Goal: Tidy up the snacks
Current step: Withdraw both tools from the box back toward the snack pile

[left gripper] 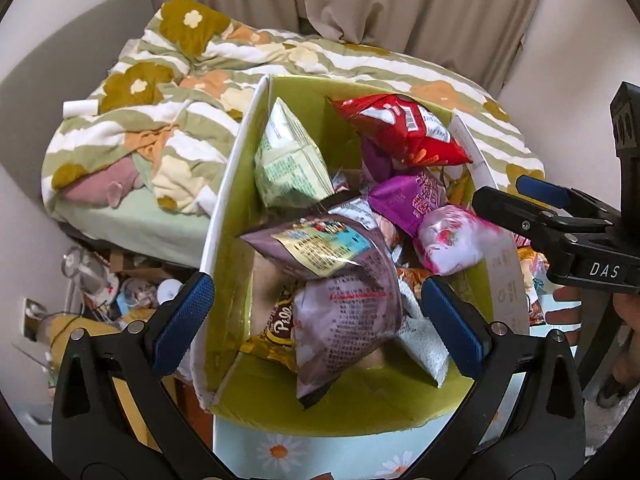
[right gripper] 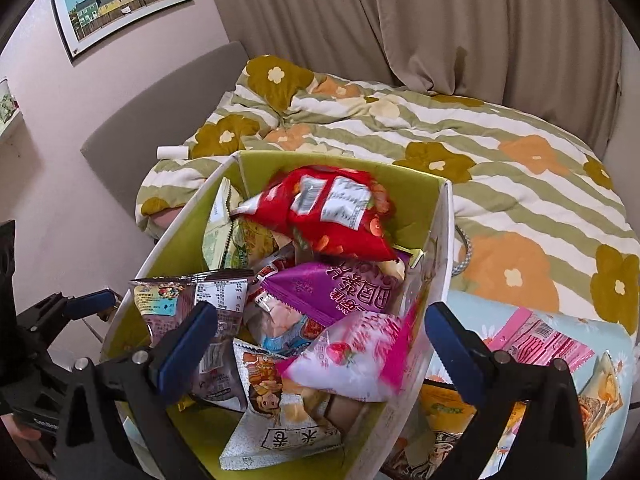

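Note:
A white box with a green lining point(left gripper: 230, 184) holds several snack bags: a red one point(left gripper: 404, 128) at the back, a pale green one point(left gripper: 292, 156), a magenta one point(left gripper: 404, 200) and a grey-purple one point(left gripper: 344, 280). My left gripper point(left gripper: 320, 324) is open over the box's near left corner, astride the grey-purple bag without pressing on it. My right gripper point(right gripper: 320, 346) is open above the box's point(right gripper: 440, 248) right side. A blurred pink-and-white strawberry bag point(right gripper: 352, 356) lies loose between its fingers, on top of the other bags.
The box stands on a light blue daisy cloth point(right gripper: 472, 308) against a bed with a flowered quilt point(right gripper: 500, 168). More packets point(right gripper: 536, 344) lie on the cloth to the box's right. Clutter point(left gripper: 100, 292) fills the floor on the left. Curtains hang behind.

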{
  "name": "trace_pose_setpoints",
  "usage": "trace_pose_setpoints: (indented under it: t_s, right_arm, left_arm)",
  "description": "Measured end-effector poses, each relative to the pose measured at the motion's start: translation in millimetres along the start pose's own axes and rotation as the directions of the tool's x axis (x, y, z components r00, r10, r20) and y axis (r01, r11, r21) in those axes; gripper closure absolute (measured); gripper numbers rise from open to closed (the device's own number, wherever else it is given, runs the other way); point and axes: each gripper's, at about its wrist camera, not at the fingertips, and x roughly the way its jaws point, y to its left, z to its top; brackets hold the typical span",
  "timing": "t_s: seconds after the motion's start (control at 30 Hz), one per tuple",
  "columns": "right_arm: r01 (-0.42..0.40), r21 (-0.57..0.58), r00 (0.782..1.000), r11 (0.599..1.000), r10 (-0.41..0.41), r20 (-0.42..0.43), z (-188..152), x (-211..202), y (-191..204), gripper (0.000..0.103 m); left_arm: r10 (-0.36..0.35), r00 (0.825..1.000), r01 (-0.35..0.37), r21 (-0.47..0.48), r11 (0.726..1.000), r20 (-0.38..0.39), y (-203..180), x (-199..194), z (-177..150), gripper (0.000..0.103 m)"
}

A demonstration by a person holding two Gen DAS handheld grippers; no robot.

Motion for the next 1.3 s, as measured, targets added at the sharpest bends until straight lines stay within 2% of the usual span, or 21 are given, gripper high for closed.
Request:
trace_pose_setpoints:
  t_s: [0.4,0.53,0.73,0.83,1.03,1.17,1.3]
  right_arm:
    - [0.030,-0.034,0.998,0.999,-0.028,0.056,-0.3,-35.6,20.4,0.000]
    - [0.056,-0.011,0.996,0.998,-0.055,0.074,-3.0,-58.8,24.7,0.000]
    - [0.089,0.000,0.992,0.996,-0.089,0.092,-12.1,-94.3,14.7,0.000]
    - [0.094,0.019,0.989,0.995,-0.096,0.111,-18.7,-116.9,0.5,0.000]
    - [0.128,0.050,0.978,0.991,-0.134,0.158,-35.7,-167.8,-48.2,0.000]
    - [0.181,0.038,0.972,0.983,-0.184,0.148,-47.9,-189.3,-90.9,0.000]
    - [0.204,0.058,0.969,0.977,-0.210,0.129,-61.1,-201.9,-139.8,0.000]
  left_arm:
    - [0.008,0.999,-0.010,0.039,0.999,0.048,-4.8,-28.1,0.9,0.000]
    - [-0.032,0.998,0.028,0.066,0.997,0.057,-11.3,-38.4,3.6,0.000]
    - [-0.064,0.994,0.054,0.115,0.992,0.087,-41.2,-54.2,2.5,0.000]
    - [-0.085,0.991,0.071,0.133,0.989,0.102,-61.8,-61.7,0.2,0.000]
    - [-0.104,0.982,0.072,0.197,0.978,0.157,-126.0,-73.0,-6.3,0.000]
    - [-0.137,0.980,0.101,0.231,0.968,0.142,-184.4,-67.1,-6.6,0.000]
    - [-0.140,0.981,0.096,0.291,0.952,0.133,-238.3,-59.2,-10.9,0.000]
